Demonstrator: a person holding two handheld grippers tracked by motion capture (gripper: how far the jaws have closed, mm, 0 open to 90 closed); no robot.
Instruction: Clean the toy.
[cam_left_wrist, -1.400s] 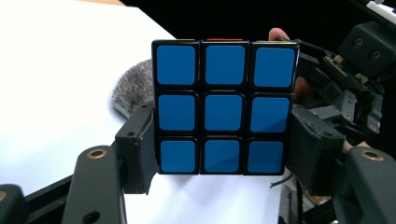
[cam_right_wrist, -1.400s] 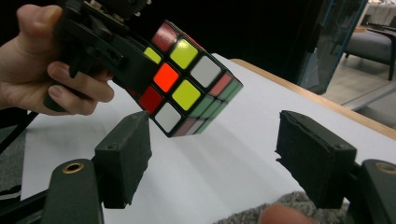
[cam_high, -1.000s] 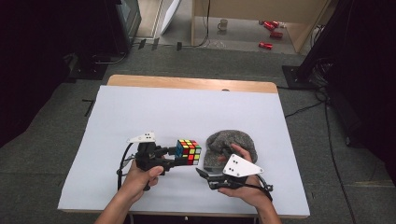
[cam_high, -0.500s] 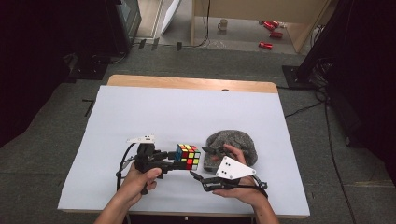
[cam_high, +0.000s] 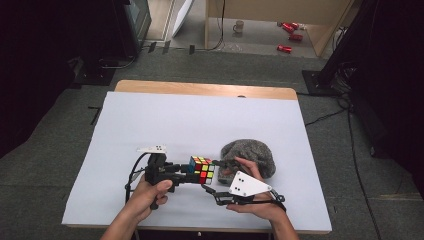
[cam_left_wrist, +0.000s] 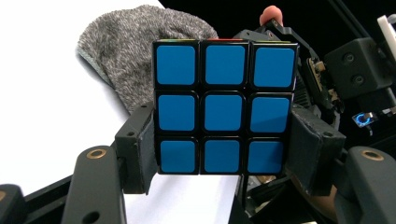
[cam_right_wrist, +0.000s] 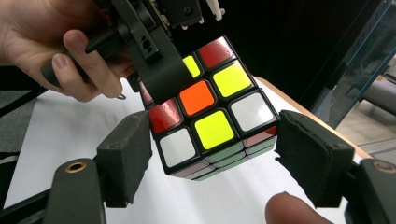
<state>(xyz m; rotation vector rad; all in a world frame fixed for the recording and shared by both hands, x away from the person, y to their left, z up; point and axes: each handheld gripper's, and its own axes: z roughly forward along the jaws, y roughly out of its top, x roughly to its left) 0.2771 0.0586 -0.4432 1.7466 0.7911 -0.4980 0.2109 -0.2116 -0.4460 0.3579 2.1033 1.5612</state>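
A white-covered table (cam_high: 165, 125) carries a grey knitted cap (cam_high: 252, 156) near its front edge.

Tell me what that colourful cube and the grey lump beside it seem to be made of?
The cube looks like hard plastic: glossy black frame, smooth coloured tiles that catch the light. The grey lump seems to be soft knitted or fleecy cloth, perhaps wool; its surface is fuzzy and mottled and it slumps on the white table cover. The cloth's fibre can't be told for sure.

A wooden table (cam_high: 205, 89) under a white sheet (cam_high: 200, 120) stood on grey carpet (cam_high: 65, 130). Beyond it, a pale wooden cabinet (cam_high: 320, 30) rose far right, with red cans (cam_high: 290, 35) and a mug (cam_high: 239, 26) on the floor.
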